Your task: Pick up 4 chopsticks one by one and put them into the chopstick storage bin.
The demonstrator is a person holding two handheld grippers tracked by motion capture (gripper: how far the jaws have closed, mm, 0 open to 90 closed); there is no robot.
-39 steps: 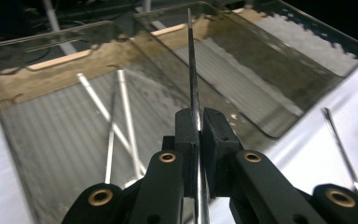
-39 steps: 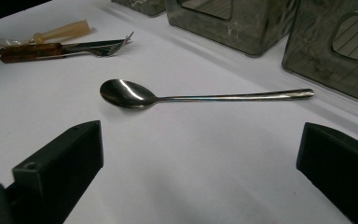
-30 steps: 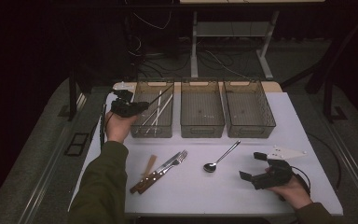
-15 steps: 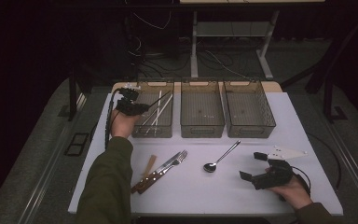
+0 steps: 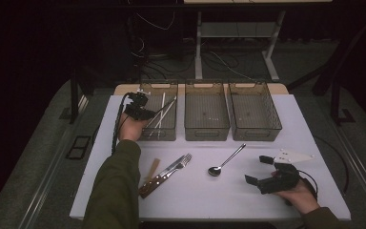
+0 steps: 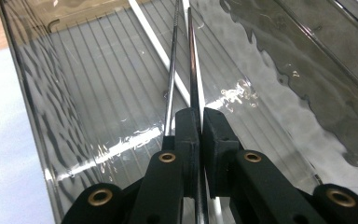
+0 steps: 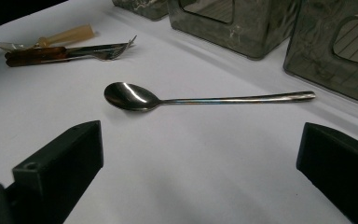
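While the left gripper (image 6: 200, 122) hangs low inside the leftmost bin (image 5: 158, 90), its jaws are clenched on a thin metal chopstick (image 6: 194, 70) that runs up and away between them, so the step in hand looks like setting this stick down among the ones already there. In the left gripper view a second metal stick (image 6: 171, 79) lies just beside the held one and a white stick (image 6: 161, 49) crosses the ribbed floor of the bin behind them. In the high view the left hand (image 5: 129, 126) sits at the near left corner of that bin, with the gripper reaching over its wall.

The right gripper (image 7: 200, 154) rests near the tabletop (image 5: 200, 200) with its jaws spread wide and nothing between them; a spoon (image 7: 140, 98) lies a little ahead of it, bowl toward the left of the right gripper view. Farther off lie a fork (image 5: 178, 163) and a brown-handled knife (image 5: 153, 182) side by side.

The next move probably calls for easing the jaws apart so the chopstick drops flat along the others, then lifting clear of the bin wall without dragging the sticks
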